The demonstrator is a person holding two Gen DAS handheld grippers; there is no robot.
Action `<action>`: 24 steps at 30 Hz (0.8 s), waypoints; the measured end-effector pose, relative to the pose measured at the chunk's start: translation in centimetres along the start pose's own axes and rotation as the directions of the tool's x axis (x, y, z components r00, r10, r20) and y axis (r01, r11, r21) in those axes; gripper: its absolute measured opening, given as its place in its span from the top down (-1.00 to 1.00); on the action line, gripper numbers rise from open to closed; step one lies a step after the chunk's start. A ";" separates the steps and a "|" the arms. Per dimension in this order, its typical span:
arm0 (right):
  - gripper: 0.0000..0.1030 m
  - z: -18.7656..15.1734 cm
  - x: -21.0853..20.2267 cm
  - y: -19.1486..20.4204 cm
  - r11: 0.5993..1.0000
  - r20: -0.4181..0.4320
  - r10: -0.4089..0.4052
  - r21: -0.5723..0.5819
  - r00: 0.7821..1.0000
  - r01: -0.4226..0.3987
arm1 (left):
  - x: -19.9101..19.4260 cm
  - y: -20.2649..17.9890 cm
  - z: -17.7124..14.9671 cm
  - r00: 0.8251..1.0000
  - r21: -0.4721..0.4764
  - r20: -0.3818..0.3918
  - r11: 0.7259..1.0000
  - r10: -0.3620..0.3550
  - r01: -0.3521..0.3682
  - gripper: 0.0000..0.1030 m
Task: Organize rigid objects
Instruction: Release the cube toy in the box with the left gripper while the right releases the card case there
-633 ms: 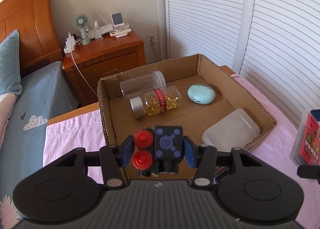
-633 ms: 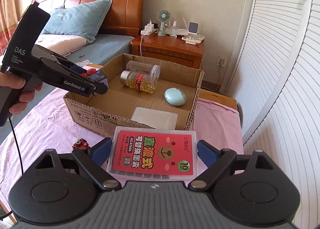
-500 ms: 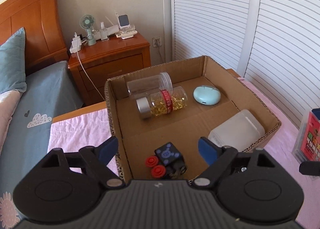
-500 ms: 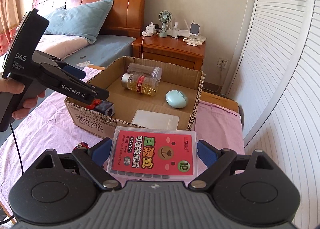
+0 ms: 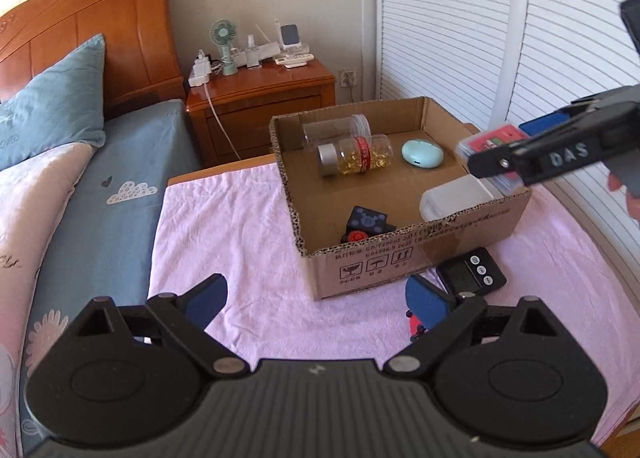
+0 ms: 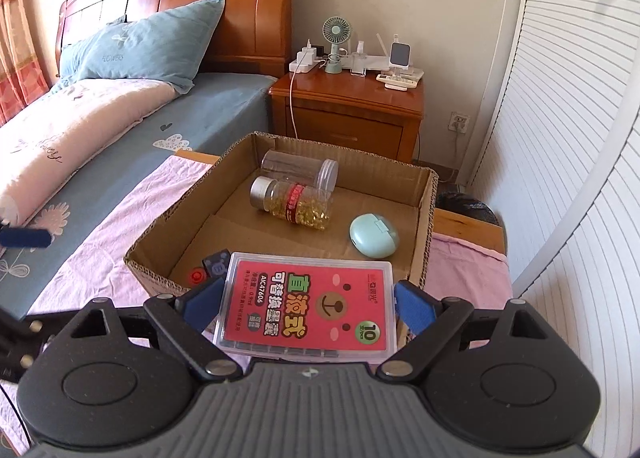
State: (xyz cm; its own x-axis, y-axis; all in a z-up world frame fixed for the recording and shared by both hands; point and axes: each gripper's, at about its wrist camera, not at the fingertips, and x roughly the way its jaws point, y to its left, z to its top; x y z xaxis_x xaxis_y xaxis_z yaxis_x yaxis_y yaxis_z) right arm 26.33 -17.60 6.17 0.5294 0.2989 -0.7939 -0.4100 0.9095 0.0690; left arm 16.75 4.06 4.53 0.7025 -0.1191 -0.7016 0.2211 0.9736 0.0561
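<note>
My right claw was clenched on the flat red-labelled case, carried level over the near wall of the cardboard box. My left claw had just been opening and stood released with nothing between its blue pads, hanging over the pink cloth outside the box; the black cube toy lay in the box's near corner. To set the case down well, I judged I should bring it further over the bare cardboard between the cube toy and the mint case, lower it flat until it nearly rested, then let go, keeping clear of the capsule bottle so it would not roll.
</note>
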 end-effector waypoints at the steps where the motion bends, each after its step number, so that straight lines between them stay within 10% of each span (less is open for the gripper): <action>1: -0.82 0.7 0.5 0.3 1.000 -0.002 0.001 0.002 1.000 -0.001 | -0.5 0.3 -0.5 1.000 -0.015 0.011 1.000 -0.004 0.004 -0.86; 24: -1.00 7.3 11.0 5.3 0.997 -0.081 -0.042 0.067 0.996 0.048 | -2.4 1.9 -4.2 0.999 -0.068 0.016 0.997 -0.039 0.040 -0.86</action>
State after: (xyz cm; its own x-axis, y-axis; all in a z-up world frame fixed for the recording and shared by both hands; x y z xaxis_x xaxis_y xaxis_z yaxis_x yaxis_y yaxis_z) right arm 35.39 -7.40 2.21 0.4847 0.2359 -0.8423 -0.3337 0.9400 0.0713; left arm 12.66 7.04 3.30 0.7039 -0.1596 -0.6921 0.2024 0.9791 -0.0200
